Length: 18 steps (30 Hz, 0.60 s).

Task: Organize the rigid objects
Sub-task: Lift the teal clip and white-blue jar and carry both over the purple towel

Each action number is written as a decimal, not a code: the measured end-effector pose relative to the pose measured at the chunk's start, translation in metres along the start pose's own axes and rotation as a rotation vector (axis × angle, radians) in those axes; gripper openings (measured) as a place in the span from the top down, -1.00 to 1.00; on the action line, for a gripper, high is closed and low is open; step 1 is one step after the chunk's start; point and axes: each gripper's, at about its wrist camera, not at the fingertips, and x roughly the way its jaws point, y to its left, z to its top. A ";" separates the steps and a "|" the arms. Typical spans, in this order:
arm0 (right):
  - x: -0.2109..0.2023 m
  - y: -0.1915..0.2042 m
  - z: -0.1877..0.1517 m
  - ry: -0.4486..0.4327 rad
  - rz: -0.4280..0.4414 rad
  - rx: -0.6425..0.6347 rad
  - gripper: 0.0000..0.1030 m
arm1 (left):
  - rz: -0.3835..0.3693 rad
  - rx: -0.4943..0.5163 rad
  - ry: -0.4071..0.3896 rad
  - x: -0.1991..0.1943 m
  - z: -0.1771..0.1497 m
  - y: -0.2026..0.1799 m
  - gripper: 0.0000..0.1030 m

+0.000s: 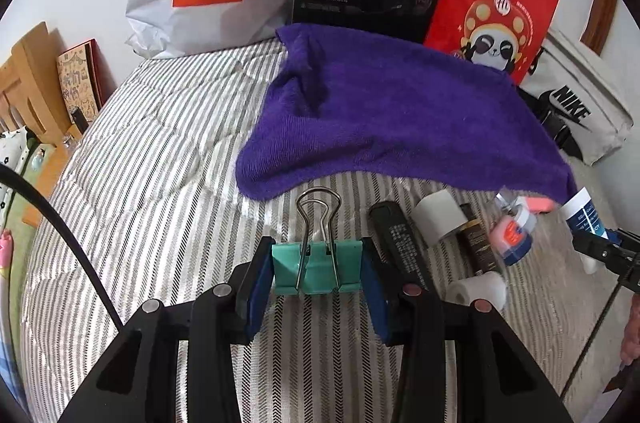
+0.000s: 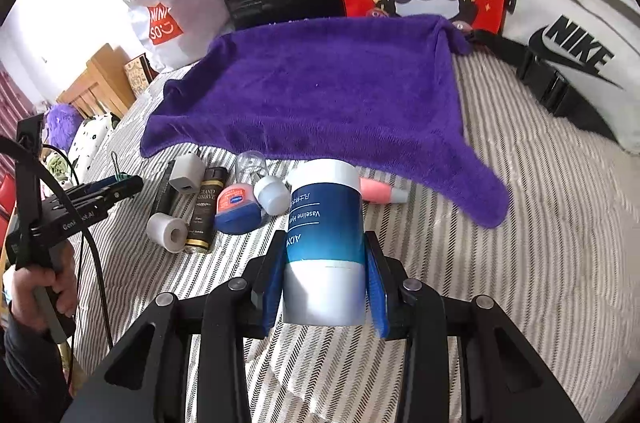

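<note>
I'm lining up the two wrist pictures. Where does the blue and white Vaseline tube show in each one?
Left wrist view: the blue and white Vaseline tube sits at the far right edge, partly hidden behind the right gripper.
Right wrist view: the same tube fills the lower centre, clamped between the right gripper's jaws.
Shared landmark: the purple towel spread on the striped bedcover just beyond it.

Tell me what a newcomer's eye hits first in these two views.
The purple towel spread on the striped bed, with a red panda bag standing behind it. Up close, the left tongs clamp a teal binder clip, and the right tongs clamp a blue-and-white Vaseline tube. Small toiletries lie along the towel's near edge.
</note>
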 end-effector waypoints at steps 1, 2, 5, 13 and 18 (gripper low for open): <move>-0.002 -0.001 0.002 -0.004 -0.003 -0.002 0.29 | 0.001 0.002 -0.004 -0.002 0.002 -0.001 0.23; -0.003 -0.001 0.004 -0.007 -0.006 -0.005 0.29 | 0.000 0.006 -0.010 -0.005 0.005 -0.002 0.23; -0.008 -0.004 0.013 -0.021 -0.013 -0.006 0.29 | -0.010 0.013 -0.013 -0.007 0.013 -0.004 0.23; -0.015 -0.014 0.042 -0.057 -0.033 -0.003 0.29 | -0.037 0.028 -0.041 -0.010 0.043 -0.008 0.23; -0.013 -0.018 0.060 -0.071 -0.040 -0.002 0.29 | -0.050 0.055 -0.050 -0.008 0.063 -0.013 0.23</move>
